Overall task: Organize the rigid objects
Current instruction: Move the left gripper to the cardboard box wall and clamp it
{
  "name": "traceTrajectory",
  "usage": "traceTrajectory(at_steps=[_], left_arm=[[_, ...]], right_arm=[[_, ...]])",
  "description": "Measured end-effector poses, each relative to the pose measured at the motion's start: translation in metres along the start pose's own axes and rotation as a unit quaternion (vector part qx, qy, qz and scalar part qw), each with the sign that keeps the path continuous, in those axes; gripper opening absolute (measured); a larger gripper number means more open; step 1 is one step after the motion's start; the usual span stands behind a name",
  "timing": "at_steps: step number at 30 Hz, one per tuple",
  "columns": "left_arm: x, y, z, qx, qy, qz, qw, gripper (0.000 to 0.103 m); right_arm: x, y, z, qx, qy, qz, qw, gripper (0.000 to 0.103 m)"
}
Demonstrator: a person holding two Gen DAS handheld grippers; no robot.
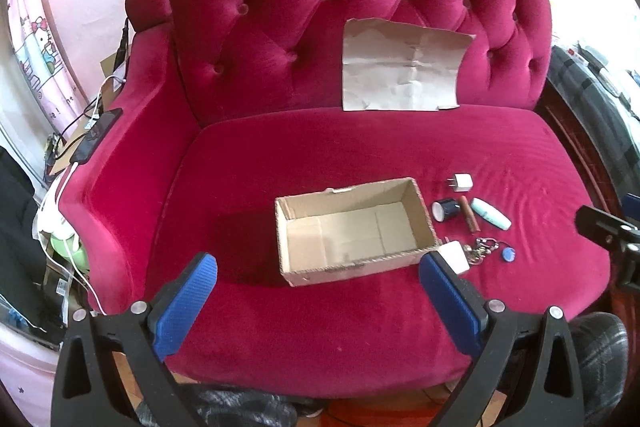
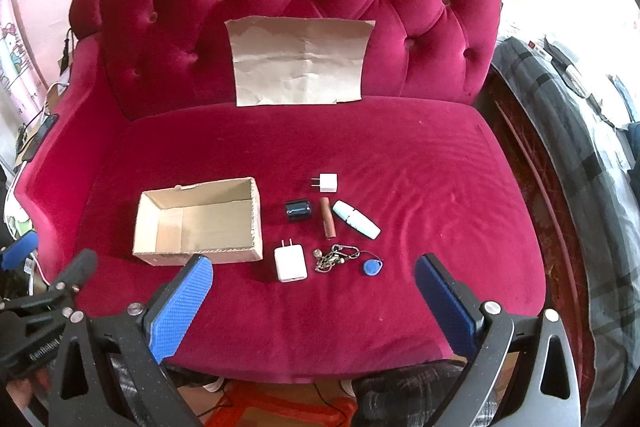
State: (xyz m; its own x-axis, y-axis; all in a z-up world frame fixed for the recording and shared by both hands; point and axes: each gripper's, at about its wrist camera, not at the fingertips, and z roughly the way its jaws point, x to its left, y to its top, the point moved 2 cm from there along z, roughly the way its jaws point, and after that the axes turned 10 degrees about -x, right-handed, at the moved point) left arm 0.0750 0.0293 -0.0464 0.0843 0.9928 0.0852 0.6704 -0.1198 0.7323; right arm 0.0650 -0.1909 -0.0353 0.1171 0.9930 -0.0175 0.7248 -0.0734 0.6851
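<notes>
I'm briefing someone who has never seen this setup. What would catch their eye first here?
The tufted crimson velvet sofa fills both views, with a creased brown paper sheet leaning against its backrest. On the seat sits an open, empty cardboard box, with small items to its right: two white plug adapters, a keyring with blue fob and a pale mint tube. Both blue-padded tongs are open in front.

Home bedroom: velvet sofa (image 2: 304, 147), bed (image 2: 580, 131).

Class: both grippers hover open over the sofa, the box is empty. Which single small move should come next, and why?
Probably lower the right gripper onto the large charger. It lies nearest those open jaws, just right of the empty box, so the carry looks short. The left gripper is open and holds nothing.
</notes>
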Motion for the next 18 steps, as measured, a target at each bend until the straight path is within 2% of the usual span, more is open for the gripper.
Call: traceTrajectory(at_steps=[9, 18], left_arm=[[0.022, -0.002, 0.056, 0.016, 0.016, -0.008, 0.9997, 0.103], [0.041, -0.024, 0.129, 0.065, 0.029, -0.016, 0.9973, 0.103]], right_arm=[[-0.008, 0.006, 0.051, 0.016, -0.012, -0.008, 1.0, 0.103], [-0.01, 0.009, 0.119, 0.046, -0.019, -0.015, 0.999, 0.103]])
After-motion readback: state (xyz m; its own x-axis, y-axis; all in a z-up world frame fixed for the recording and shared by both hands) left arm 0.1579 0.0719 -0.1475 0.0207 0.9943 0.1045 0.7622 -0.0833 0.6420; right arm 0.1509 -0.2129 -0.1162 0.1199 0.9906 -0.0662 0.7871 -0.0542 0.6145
